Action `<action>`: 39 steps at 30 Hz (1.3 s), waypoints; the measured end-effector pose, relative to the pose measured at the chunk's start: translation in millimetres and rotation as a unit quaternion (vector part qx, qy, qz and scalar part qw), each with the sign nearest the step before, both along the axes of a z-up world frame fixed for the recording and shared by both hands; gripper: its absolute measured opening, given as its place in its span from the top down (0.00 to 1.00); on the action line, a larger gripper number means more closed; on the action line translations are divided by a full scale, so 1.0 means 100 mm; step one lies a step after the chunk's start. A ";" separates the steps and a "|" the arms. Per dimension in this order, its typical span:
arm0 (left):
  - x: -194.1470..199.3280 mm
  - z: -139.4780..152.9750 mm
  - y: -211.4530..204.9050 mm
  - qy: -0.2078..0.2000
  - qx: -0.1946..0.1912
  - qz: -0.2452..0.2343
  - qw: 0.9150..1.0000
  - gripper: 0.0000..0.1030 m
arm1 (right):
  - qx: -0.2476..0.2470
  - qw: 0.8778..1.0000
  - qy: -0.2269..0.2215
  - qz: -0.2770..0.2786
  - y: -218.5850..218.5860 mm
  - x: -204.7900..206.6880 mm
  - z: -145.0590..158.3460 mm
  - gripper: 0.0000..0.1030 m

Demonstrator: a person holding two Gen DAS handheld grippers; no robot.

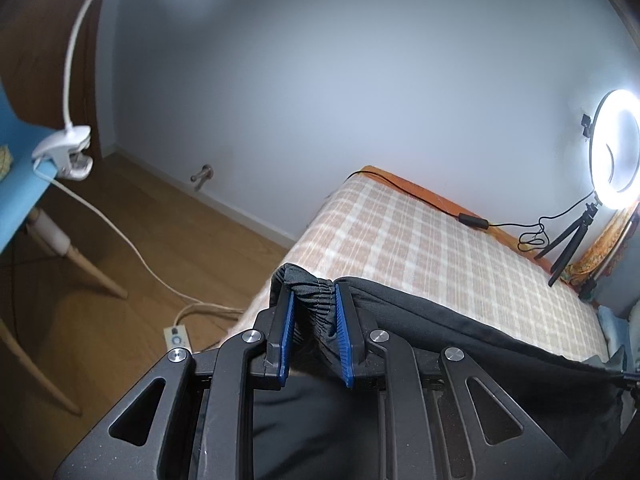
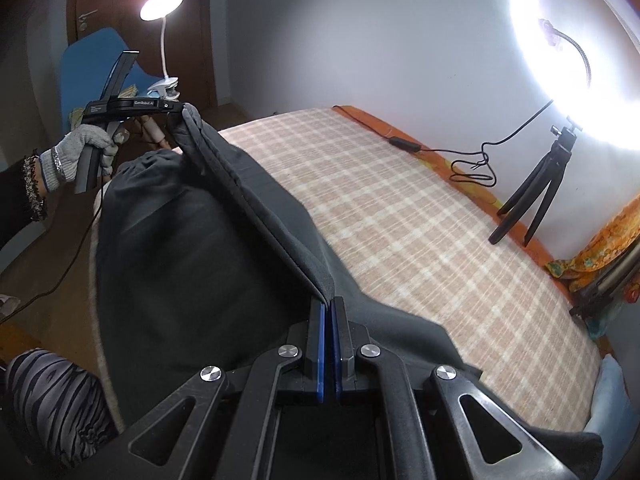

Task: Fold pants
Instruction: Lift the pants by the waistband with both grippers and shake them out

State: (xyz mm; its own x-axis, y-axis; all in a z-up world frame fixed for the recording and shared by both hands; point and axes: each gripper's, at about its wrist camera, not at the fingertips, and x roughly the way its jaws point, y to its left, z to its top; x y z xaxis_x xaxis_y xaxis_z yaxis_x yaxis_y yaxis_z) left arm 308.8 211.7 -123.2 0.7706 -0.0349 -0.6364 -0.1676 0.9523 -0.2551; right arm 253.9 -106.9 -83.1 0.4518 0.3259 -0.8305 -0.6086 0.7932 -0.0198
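Dark grey pants (image 2: 192, 248) hang stretched between both grippers above the near side of a checked bed (image 2: 420, 232). My left gripper (image 1: 314, 294) is shut on the gathered elastic waistband (image 1: 314, 292) of the pants (image 1: 460, 320). It also shows in the right wrist view (image 2: 178, 106), held by a gloved hand at the upper left. My right gripper (image 2: 329, 302) is shut on the pants' taut folded edge (image 2: 280, 232), which runs straight up to the left gripper. The rest of the fabric drapes down over the bed's near edge.
A lit ring light (image 2: 580, 52) on a black tripod (image 2: 536, 196) stands on the bed's far right with its cable (image 2: 440, 152). A blue chair (image 2: 96, 64) with a clip lamp (image 2: 162, 4) stands left. Wooden floor (image 1: 132, 248) with a power strip (image 1: 178, 338) lies beside the bed.
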 end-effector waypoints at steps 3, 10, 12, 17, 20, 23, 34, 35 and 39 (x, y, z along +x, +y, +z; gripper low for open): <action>-0.13 -0.05 0.01 -0.003 -0.006 -0.002 1.000 0.83 | -0.005 1.000 0.007 0.007 0.03 -0.14 -0.04 1.00; -0.47 -0.24 0.07 0.008 -0.041 0.010 0.999 0.83 | -0.022 0.999 0.020 0.013 0.13 -0.39 -0.17 1.00; -0.56 -0.30 0.10 0.009 -0.059 0.015 0.998 0.83 | -0.022 0.999 0.024 0.012 0.14 -0.44 -0.22 1.00; -0.70 -0.39 0.11 0.016 -0.072 0.026 0.997 0.80 | -0.024 0.999 0.033 0.012 0.16 -0.56 -0.30 1.00; -0.79 -0.43 0.15 0.020 -0.108 0.034 0.993 0.69 | -0.031 0.999 0.034 0.015 0.19 -0.61 -0.33 1.00; -0.86 -0.46 0.20 0.011 -0.161 0.037 0.986 0.54 | -0.035 0.999 0.033 0.014 0.18 -0.62 -0.34 1.00; -0.88 -0.66 0.27 0.022 -0.291 0.052 0.955 0.52 | -0.038 0.999 0.031 0.003 0.20 -0.62 -0.35 1.00; -0.86 -0.66 0.26 0.027 -0.285 0.058 0.956 0.53 | -0.038 0.999 0.031 0.002 0.20 -0.63 -0.35 1.00; -0.75 -0.68 0.23 0.040 -0.278 0.074 0.957 0.62 | -0.043 0.999 0.028 0.000 0.20 -0.64 -0.35 1.00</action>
State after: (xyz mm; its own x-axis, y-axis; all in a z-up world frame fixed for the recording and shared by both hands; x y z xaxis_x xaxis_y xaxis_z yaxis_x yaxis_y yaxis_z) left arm 233.3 234.6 -191.1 0.7427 -0.2800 -0.6083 -0.3303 0.6371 -0.6964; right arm 189.6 -86.6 -118.0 0.4043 0.2528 -0.8790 -0.6101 0.7905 -0.0533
